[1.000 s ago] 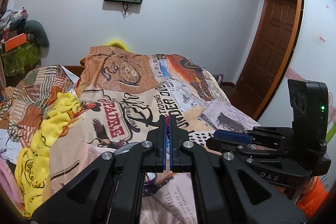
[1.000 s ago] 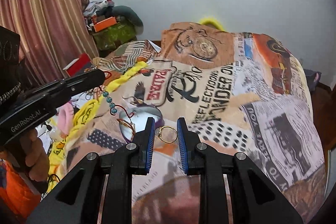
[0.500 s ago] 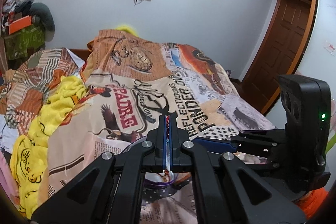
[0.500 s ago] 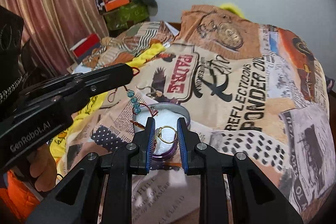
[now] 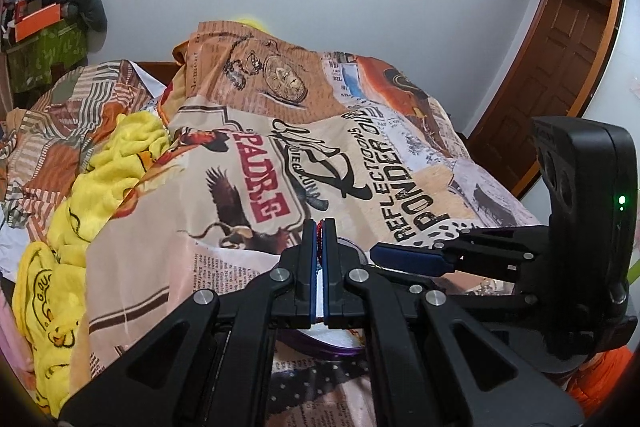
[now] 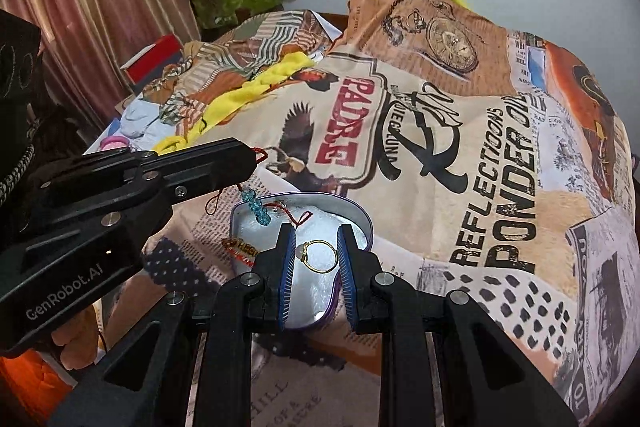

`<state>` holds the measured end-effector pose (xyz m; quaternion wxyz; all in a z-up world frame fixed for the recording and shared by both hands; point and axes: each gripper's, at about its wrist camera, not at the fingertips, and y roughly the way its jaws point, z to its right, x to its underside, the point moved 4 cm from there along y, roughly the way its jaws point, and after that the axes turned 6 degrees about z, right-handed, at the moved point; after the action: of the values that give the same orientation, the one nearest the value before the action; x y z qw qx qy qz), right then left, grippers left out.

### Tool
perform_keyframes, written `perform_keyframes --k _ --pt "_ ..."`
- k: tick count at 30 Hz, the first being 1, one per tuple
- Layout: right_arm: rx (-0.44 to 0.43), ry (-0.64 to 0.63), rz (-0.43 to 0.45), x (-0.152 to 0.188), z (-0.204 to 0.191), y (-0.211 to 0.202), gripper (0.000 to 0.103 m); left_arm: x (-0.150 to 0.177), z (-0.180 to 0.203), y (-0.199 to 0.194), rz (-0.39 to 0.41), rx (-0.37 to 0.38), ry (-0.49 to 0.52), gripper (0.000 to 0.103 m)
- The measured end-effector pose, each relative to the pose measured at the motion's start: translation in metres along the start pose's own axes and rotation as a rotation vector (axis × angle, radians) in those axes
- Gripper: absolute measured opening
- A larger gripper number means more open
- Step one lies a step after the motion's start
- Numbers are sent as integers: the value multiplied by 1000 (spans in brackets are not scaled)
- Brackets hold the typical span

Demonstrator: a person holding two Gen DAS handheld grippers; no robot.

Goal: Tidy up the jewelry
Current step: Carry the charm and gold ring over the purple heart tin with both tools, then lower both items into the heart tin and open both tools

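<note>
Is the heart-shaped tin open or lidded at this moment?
Open: the heart-shaped tin shows its bare silver interior, no lid on it, with the gold ring held above it.

There were 2 black two-finger grippers, the left one [image 6: 250,163] and the right one [image 6: 316,255]. There was 1 thin gold ring [image 6: 319,255], 1 red cord bracelet with turquoise beads [image 6: 256,205], 1 heart-shaped silver tin with a purple rim [image 6: 352,217], 1 gold-and-red trinket [image 6: 240,249], 1 printed patchwork bedspread [image 6: 460,147] and 1 yellow fleece blanket [image 5: 104,179].
</note>
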<state>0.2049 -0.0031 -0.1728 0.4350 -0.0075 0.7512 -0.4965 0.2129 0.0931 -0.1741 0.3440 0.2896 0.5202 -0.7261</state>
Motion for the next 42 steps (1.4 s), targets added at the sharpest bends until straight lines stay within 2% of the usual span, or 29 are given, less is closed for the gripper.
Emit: perform_keyframes --k 18,26,34,36,42 --pt "28 -39 -48 3 -3 16 20 5 -1 2 -44 24 4 1" --pt "49 -35 -55 2 -1 16 20 1 1 -9 -29 -6 23 2" --pt "37 -18 -25 -1 -2 3 23 -6 2 -35 7 -41 27 7" --pt "35 -16 -8 -1 -2 -4 27 -9 4 -41 17 -52 34 7" --pt "42 -2 54 -5 2 -33 28 -13 19 -57 40 -83 77 7"
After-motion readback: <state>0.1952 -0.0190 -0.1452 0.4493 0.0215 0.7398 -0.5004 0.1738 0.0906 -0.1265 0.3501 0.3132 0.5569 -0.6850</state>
